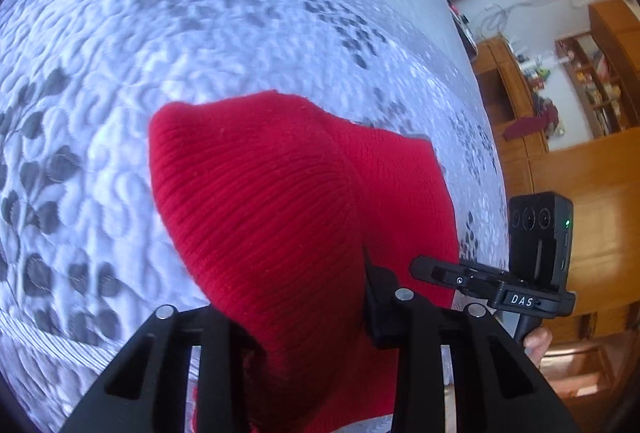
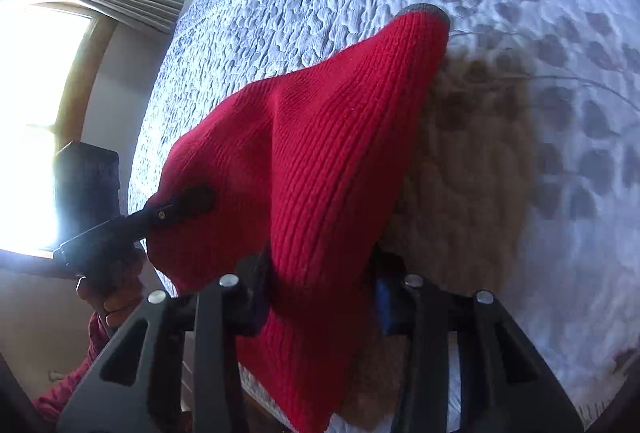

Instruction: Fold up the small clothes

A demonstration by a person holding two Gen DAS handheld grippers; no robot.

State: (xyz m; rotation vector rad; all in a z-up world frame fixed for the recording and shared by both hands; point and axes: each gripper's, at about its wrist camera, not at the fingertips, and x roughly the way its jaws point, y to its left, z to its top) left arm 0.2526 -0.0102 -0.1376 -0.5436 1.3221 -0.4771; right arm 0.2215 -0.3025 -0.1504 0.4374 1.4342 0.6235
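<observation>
A bed (image 1: 200, 33) fills most of both views, covered by a white quilted spread printed with grey leaves; its far edge meets wooden shelves (image 1: 580, 85) in the left wrist view and a bright window (image 2: 36, 121) with a pleated curtain in the right wrist view.

Above the spread hangs a red knitted hat (image 1: 272, 201), lifted clear of the quilt and stretched between the two grippers, its ribbing running from the held edge toward a rounded top with a grey rim (image 2: 428, 8). It throws a brownish shadow (image 2: 472, 161) onto the spread just beside it.

The left gripper (image 1: 320, 345) has its jaws pinching the near edge of the hat; the cloth bunches between them. From the right wrist view it (image 2: 176, 207) shows as a dark finger clamped on the hat's side edge, with the hand (image 2: 108, 297) below it.

The right gripper (image 2: 320, 297) likewise has its jaws pinching the hat's edge, with cloth spilling down between them. In the left wrist view it (image 1: 448, 273) sits at the hat's right edge, marked "DAS".
</observation>
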